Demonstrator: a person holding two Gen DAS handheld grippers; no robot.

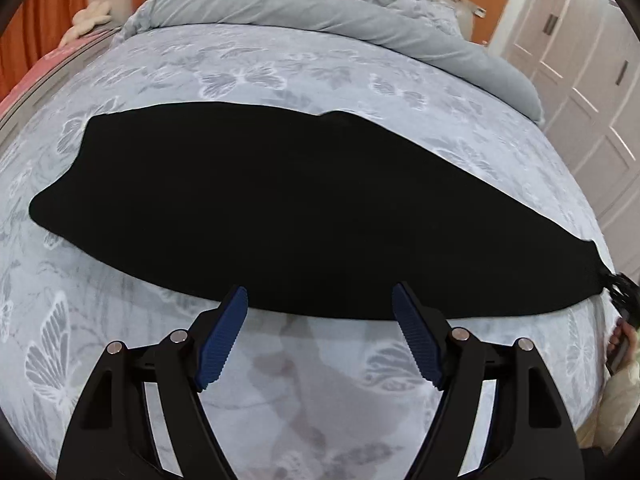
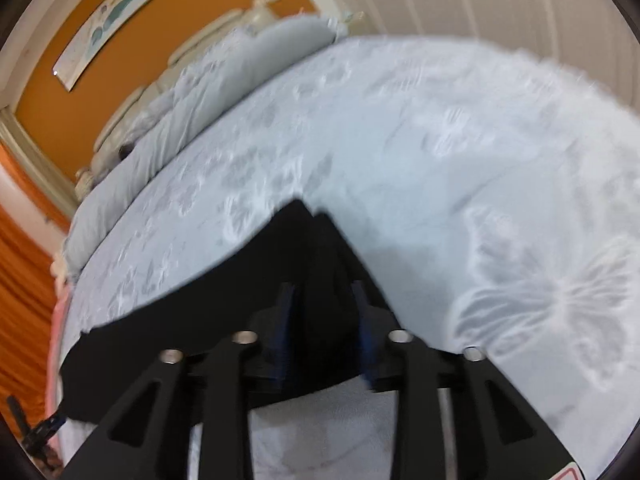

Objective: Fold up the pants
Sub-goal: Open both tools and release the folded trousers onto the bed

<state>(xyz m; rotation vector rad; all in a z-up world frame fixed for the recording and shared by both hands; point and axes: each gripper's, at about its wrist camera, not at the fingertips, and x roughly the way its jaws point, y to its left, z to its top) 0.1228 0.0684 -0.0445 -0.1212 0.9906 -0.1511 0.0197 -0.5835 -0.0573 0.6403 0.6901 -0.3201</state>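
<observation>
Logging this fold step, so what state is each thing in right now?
Black pants: spread flat on the bed.
Left claw: open, empty, at the pants' near edge.
Right claw: fabric between its pads; grip unclear, view blurred.
Grey duvet: bunched at the far end.

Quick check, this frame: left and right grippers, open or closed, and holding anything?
Left gripper: open, empty, above the near edge of the black pants.
Right gripper: pants fabric between its fingers; blur hides whether it grips.
</observation>
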